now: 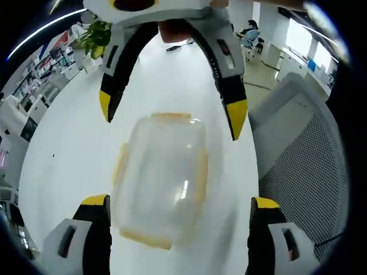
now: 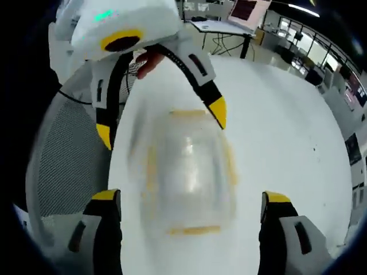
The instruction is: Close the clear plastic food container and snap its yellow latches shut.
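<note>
Clear plastic container [image 1: 160, 180], rounded-rectangular, lid on top, sits on a glossy white surface [image 1: 74, 143]; pale yellow latches [image 1: 200, 175] line its four sides, blurred. Left tool [image 1: 179, 209] jaws spread wide, empty, straddling the container's near end. Right tool [image 2: 192, 206] likewise gapes wide, holding nothing, container [image 2: 186, 172] between both. Grey mesh chair [image 1: 309, 166] beside the surface edge.
</note>
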